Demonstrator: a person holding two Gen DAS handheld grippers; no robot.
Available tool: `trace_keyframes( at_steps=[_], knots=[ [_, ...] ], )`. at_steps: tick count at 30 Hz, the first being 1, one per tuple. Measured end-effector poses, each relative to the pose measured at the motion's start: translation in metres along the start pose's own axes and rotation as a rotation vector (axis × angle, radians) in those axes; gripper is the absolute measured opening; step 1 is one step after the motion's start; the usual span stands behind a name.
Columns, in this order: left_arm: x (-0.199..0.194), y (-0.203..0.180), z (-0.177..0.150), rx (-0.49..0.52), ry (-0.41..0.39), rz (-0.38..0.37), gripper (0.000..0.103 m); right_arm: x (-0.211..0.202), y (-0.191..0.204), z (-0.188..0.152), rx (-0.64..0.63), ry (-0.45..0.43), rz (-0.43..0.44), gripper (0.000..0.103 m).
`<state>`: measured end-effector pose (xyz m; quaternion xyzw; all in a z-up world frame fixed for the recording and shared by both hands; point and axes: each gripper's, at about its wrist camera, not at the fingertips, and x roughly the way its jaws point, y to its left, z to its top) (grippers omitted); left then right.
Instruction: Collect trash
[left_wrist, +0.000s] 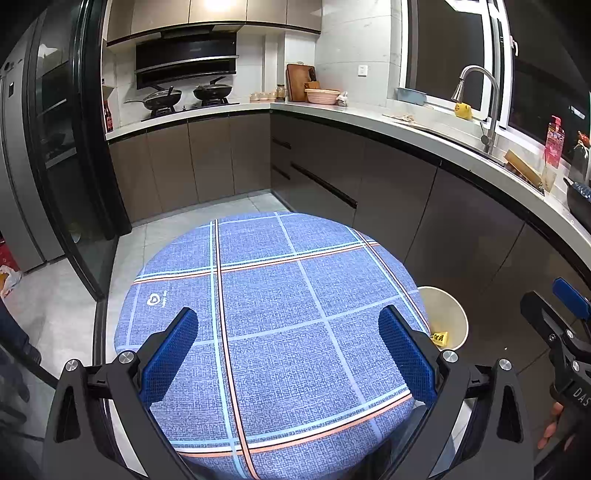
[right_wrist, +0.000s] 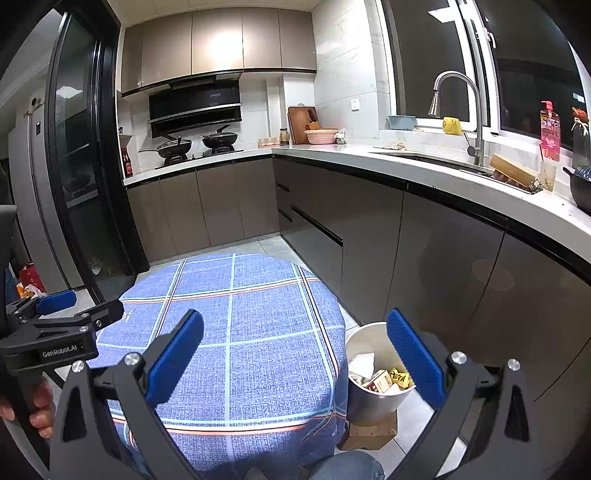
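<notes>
- Blue checked cloth covered the round table (left_wrist: 280, 332), which stood on the tiled kitchen floor with both grippers held over its near edge.
- Left gripper (left_wrist: 288, 354) hung above the table with its jaws spread wide and nothing between the blue pads.
- Right gripper (right_wrist: 295, 354) hovered over the table's right edge, jaws likewise wide apart and empty; its right finger (right_wrist: 415, 360) overlapped the bin in that view.
- Just beside the table, on its right and against the dark cabinet fronts, stood a white trash bin (right_wrist: 354, 343).
- Inside the bin lay the trash: a yellow wrapper (right_wrist: 402, 377), a small brown carton (right_wrist: 378, 382) and crumpled white paper (right_wrist: 360, 363).
- Under the bin, beside the table's skirt, sat a flat piece of brown cardboard (right_wrist: 369, 435).
</notes>
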<state>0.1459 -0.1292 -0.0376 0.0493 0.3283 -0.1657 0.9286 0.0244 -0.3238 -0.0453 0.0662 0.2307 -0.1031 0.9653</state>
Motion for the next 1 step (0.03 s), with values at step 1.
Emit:
trace_keyframes(
  at_steps=[1],
  knots=[
    [0.0002,0.0000,-0.0008,-0.001,0.001,0.000,0.095,0.0001,0.0002,0.0000,0.001,0.000,0.000,0.100]
  ],
)
